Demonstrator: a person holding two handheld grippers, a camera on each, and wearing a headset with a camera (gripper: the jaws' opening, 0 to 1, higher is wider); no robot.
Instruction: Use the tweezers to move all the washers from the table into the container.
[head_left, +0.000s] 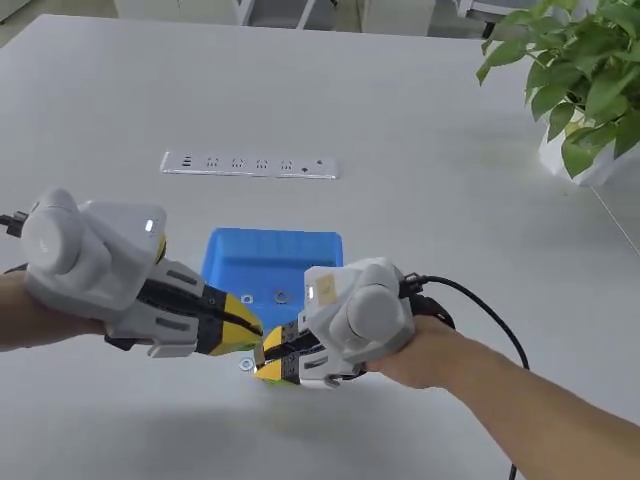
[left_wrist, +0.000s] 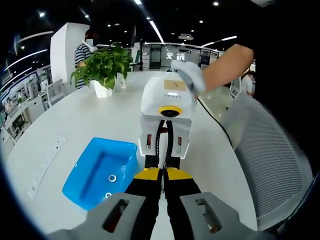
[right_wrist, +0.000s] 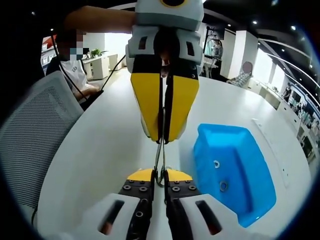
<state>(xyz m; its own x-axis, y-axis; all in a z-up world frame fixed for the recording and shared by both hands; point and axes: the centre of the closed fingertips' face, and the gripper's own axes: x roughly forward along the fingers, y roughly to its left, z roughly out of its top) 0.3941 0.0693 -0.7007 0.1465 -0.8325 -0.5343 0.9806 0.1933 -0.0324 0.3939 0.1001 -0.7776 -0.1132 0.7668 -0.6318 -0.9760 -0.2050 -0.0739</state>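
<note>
Grippers meet tip to tip at lower centre of the head view; left gripper (head_left: 252, 335) and right gripper (head_left: 270, 362) each clamp the thin tweezers (right_wrist: 161, 145); one washer (head_left: 246, 365) lies on the table (head_left: 400, 150) just below them; beyond, the blue container (head_left: 275, 237) holds two washers (head_left: 281, 296); power strip (head_left: 250, 165) higher; plant (head_left: 580, 80) at upper right.

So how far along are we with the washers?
Done: two washers lie in the blue container. In hand: the left tool and right tool both pinch the tweezers. Left: one loose washer on the table.
</note>
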